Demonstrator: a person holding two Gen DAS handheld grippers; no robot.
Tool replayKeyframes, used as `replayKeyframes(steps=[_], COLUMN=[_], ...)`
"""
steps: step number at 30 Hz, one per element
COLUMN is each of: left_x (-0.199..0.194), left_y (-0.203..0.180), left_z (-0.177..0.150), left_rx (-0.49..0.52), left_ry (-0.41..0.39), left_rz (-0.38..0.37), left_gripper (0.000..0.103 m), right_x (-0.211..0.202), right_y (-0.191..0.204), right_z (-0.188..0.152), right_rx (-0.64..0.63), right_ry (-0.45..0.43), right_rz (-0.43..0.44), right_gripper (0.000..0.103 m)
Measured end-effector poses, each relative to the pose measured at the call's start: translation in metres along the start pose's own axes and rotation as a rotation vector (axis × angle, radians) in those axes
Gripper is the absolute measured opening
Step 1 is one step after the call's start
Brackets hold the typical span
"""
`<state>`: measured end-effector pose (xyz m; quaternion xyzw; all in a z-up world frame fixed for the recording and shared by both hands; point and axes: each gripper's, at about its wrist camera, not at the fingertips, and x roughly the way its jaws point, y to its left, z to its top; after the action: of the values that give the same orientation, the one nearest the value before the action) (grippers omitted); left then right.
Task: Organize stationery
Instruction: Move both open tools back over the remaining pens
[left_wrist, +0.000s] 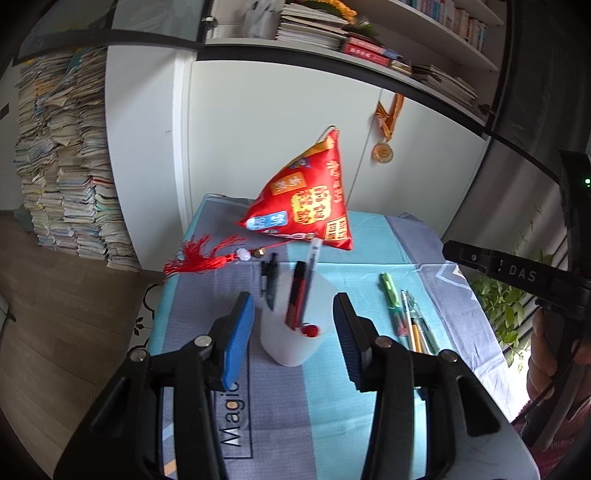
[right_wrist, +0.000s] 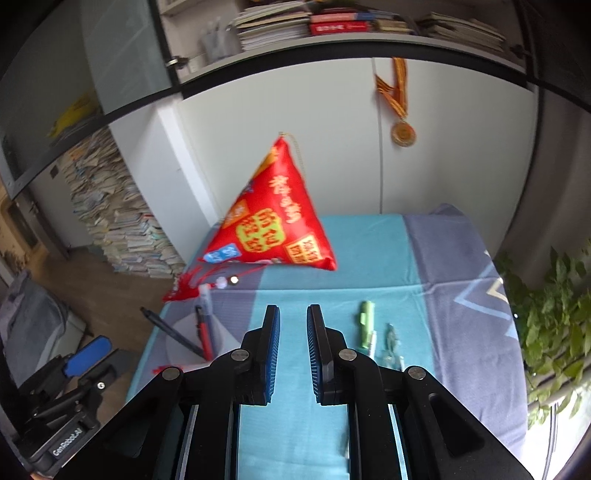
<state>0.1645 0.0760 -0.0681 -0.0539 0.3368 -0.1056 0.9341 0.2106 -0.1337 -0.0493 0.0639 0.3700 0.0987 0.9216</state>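
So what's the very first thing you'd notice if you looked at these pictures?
The big red pyramid-shaped pouch with gold writing, standing at the back of the blue-and-grey table cloth, its red tassel trailing toward the left edge. Next, the white cup holding pens, sitting between the open left tongs. A gold medal also hangs on the white cupboard behind.
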Motion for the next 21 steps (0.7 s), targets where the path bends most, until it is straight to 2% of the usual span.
replayKeyframes(steps=[7, 18, 21], left_x=[0.011, 0.063, 0.078], left_y=[-0.038, -0.1, -0.115], left_z=[-0.007, -0.034, -0.04], left_rx=[0.076, 0.153, 0.174], left_ry=[0.034, 0.195, 0.231], left_rz=[-0.05, -0.17, -0.181], left_gripper=[0.043, 0.042, 0.042], right_x=[-0.005, 0.011, 0.015], right_y=[-0.034, -0.091, -0.103], right_z=[-0.012, -0.044, -0.052], right_rx=[0.038, 0.112, 0.121], right_ry=[0.014, 0.115, 0.14], right_rz=[-0.042, -0.094, -0.1], right_gripper=[0.015, 0.015, 0.015])
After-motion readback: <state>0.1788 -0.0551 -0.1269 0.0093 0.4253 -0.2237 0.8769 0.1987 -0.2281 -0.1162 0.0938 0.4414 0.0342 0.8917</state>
